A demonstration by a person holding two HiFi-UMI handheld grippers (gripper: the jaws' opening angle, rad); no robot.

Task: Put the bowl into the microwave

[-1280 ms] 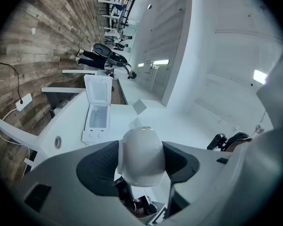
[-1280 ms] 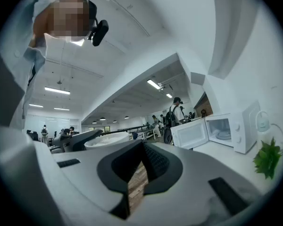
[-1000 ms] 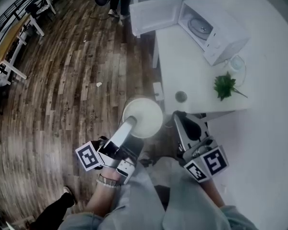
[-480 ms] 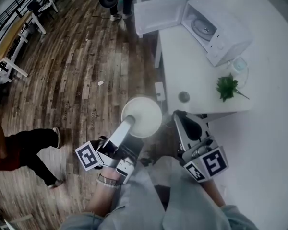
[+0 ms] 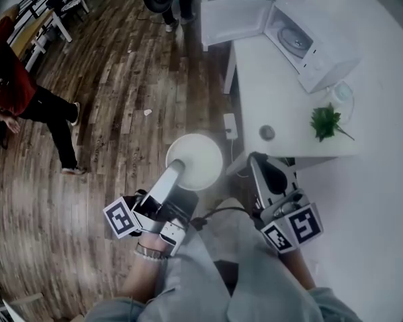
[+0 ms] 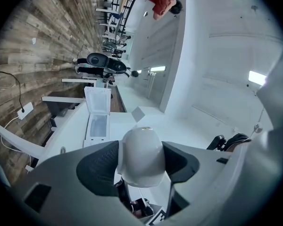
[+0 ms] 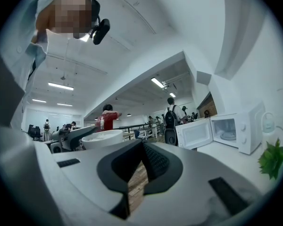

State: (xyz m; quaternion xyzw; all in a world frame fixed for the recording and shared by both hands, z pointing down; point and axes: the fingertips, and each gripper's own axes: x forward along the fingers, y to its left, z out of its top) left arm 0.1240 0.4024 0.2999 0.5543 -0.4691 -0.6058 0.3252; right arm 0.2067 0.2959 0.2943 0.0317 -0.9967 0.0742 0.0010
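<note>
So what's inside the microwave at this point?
Only its round turntable shows inside the open microwave. Parts of the cavity are hidden by its own casing. The bowl is outside, over the floor.

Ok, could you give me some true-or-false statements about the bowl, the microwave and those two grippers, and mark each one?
1. The left gripper holds a white bowl. True.
2. The microwave has its door shut. False: the door stands open.
3. The right gripper grips a cup. False: its jaws are together with nothing between them.
4. A green plant stands on the white table. True.
5. The bowl sits inside the microwave. False: it is held over the wooden floor.
</note>
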